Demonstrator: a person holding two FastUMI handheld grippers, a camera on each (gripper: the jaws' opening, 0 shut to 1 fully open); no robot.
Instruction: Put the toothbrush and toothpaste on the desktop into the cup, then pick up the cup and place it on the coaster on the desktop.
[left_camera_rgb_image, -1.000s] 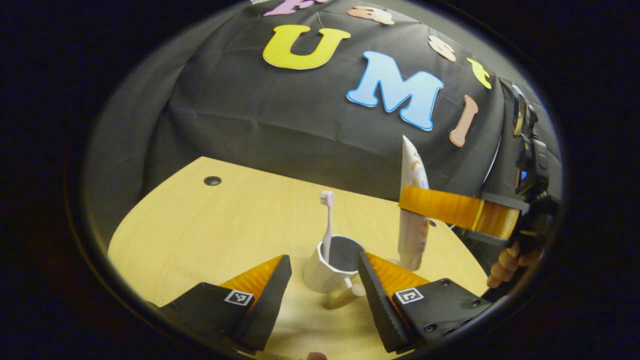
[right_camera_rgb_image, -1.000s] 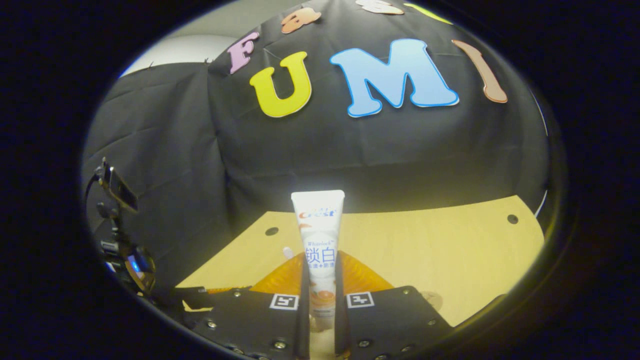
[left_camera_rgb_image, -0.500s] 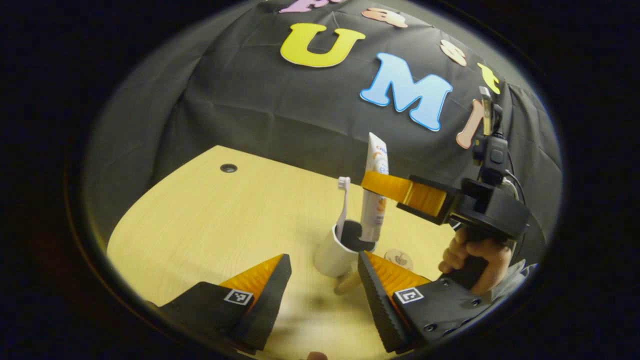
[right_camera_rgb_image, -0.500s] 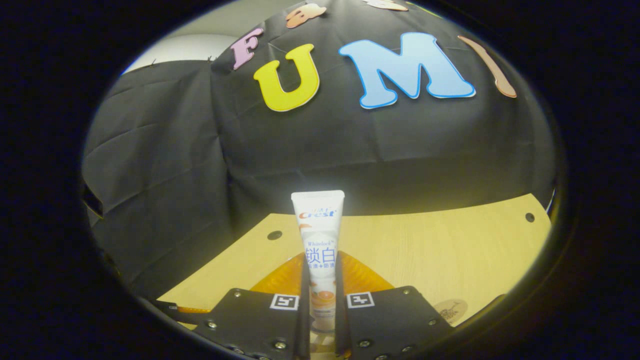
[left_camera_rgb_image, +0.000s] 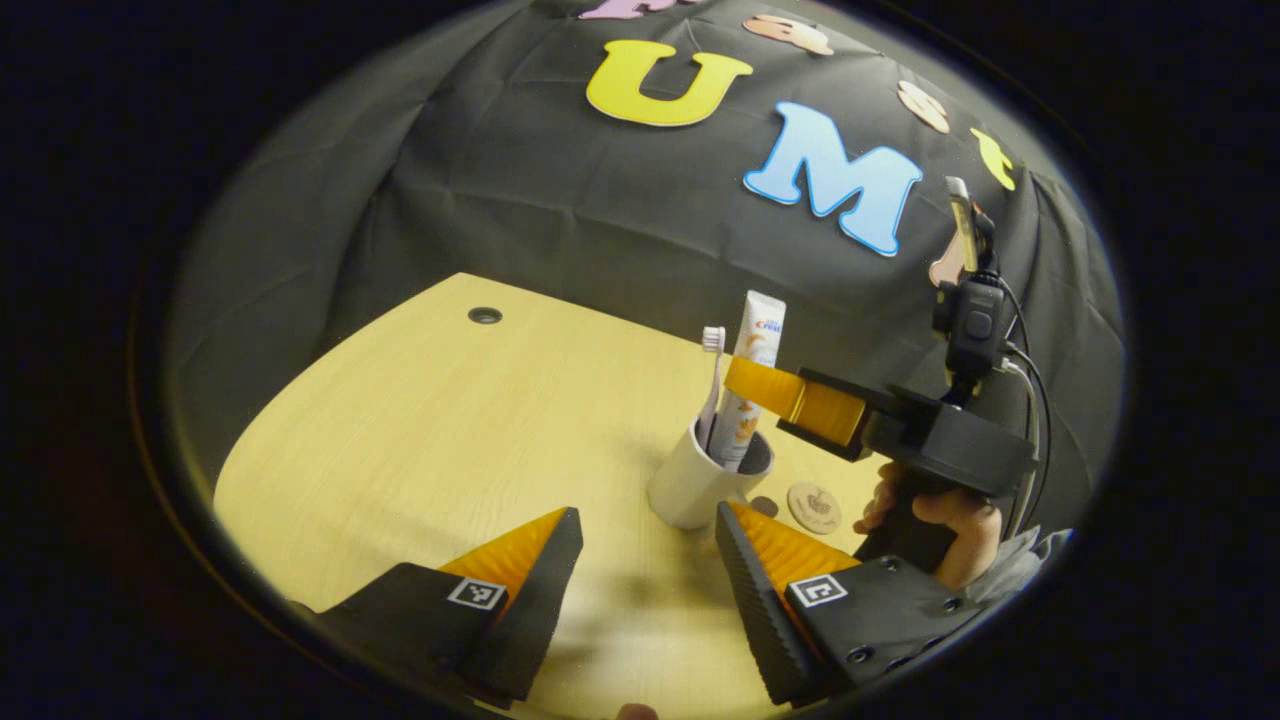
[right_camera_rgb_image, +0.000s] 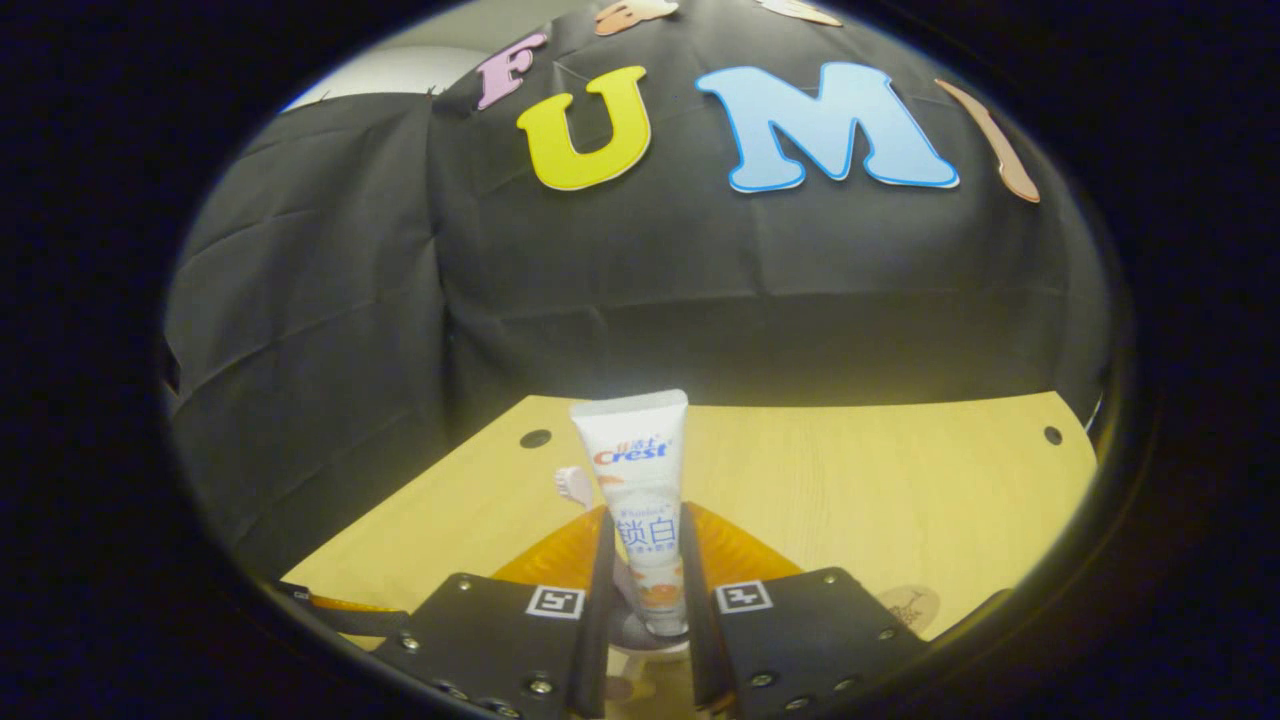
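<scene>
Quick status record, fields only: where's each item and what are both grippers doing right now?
toothbrush: upright in cup
toothpaste: lower end in cup, leaning a little
cup: on desk, beside coaster
coaster: bare
right gripper: fingers at the toothpaste's sides, grip uncertain
left gripper: open, near the cup, holding nothing

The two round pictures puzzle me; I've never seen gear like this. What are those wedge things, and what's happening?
A person holds a hand-held gripper in each hand, each carrying a camera looking along its fingers. In the left gripper view, the open left hand-held gripper hovers over a wooden desk, near a white cup with a toothbrush inside and a round coaster beside it. The right hand-held gripper has the toothpaste between its fingers, its lower end in the cup.
</scene>
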